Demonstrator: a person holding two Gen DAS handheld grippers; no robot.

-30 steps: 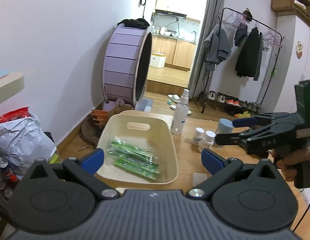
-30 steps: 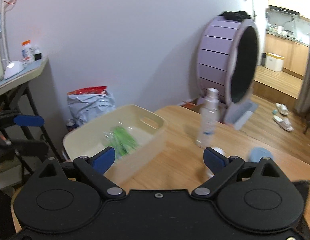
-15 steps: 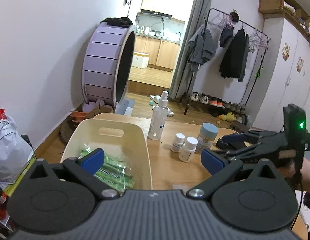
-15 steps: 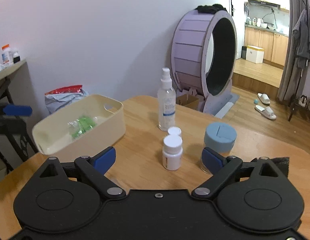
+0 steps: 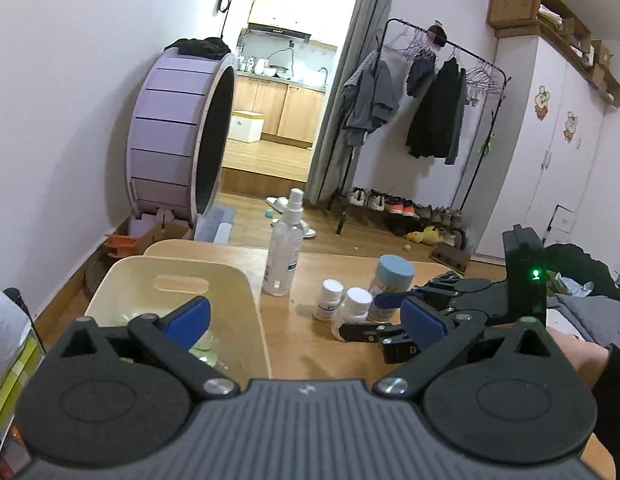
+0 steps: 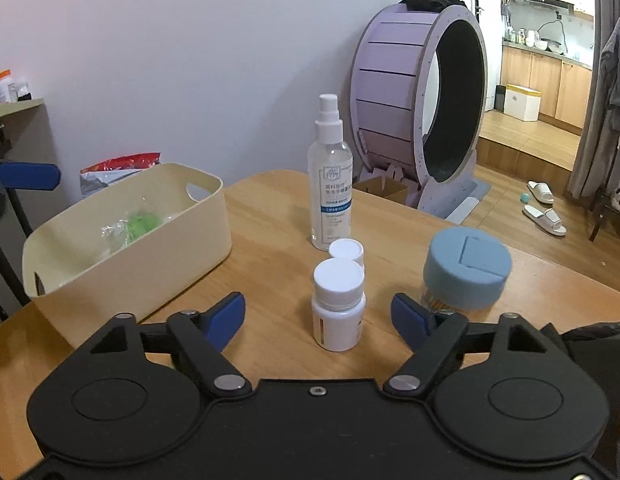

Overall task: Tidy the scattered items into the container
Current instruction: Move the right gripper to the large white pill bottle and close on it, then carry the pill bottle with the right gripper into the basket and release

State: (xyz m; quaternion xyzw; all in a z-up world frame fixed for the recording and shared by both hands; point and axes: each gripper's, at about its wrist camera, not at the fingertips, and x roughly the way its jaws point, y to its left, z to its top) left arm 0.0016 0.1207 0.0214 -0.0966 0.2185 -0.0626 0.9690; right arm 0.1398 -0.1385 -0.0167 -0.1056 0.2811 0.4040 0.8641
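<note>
Home: clothes rack [image 5: 433,120], kitchen [image 5: 286,92] beyond, slippers [image 6: 543,208].

I see the cream plastic bin [image 6: 150,248] holding green sachets [image 6: 140,222] at the table's left edge; two white pill bottles [image 6: 338,308], a clear spray bottle [image 6: 329,184] and a blue-lidded jar [image 6: 463,268] stand upright mid-table.
</note>
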